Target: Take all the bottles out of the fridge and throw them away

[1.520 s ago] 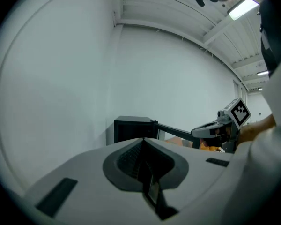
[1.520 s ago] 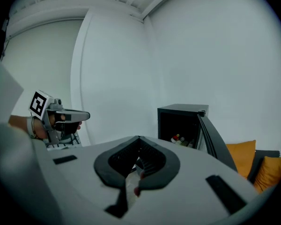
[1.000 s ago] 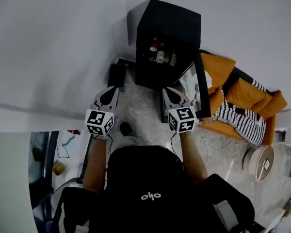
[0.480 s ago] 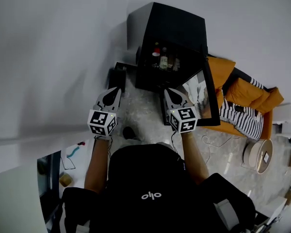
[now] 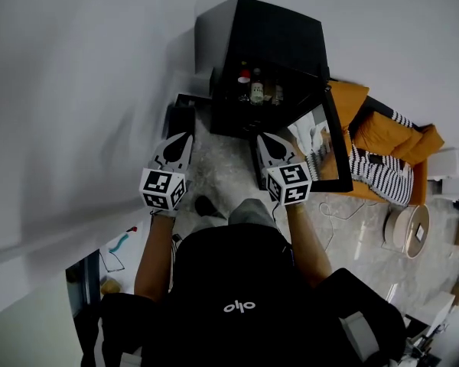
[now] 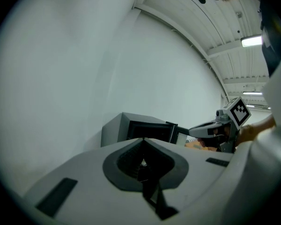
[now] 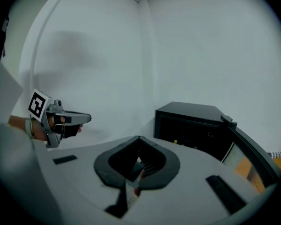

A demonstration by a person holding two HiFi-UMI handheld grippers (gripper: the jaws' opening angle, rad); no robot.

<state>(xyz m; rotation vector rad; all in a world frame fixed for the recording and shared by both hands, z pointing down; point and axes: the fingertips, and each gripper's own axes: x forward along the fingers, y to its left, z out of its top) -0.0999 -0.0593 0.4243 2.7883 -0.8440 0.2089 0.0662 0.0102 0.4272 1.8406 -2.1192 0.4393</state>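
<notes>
Black mini fridge [image 5: 264, 33] on the floor against the white wall. Its glass door [image 5: 330, 140] is swung wide open to the right, in front of an orange sofa [image 5: 382, 132].

Bottles [image 5: 256, 89]: a short row standing upright, close together, on a shelf inside the fridge. One has a reddish cap, one a pale label, and the rest are darker. Too small here to tell glass from plastic.

Handling, as a judgement:
- Rigid, round and smooth.
- Probably cold and perhaps damp, so slippery under the pads.
- If glass, heavy for their size and breakable when dropped.
- Best hold is across the straight body below the shoulder, jaws level. The neck is a poorer option, since the bottle could swing.
- They stand tight, so take an end bottle first to avoid knocking its neighbours.

Left gripper [image 5: 182, 138]: held out in front of the person, well short of the fridge and pointing roughly toward it. Jaws are fully together, nothing between them.

Right gripper [image 5: 265, 141]: level with the left one, near the lower edge of the door. Jaws also pressed closed, empty, touching nothing.

Both need to open wide before reaching the shelf.
</notes>
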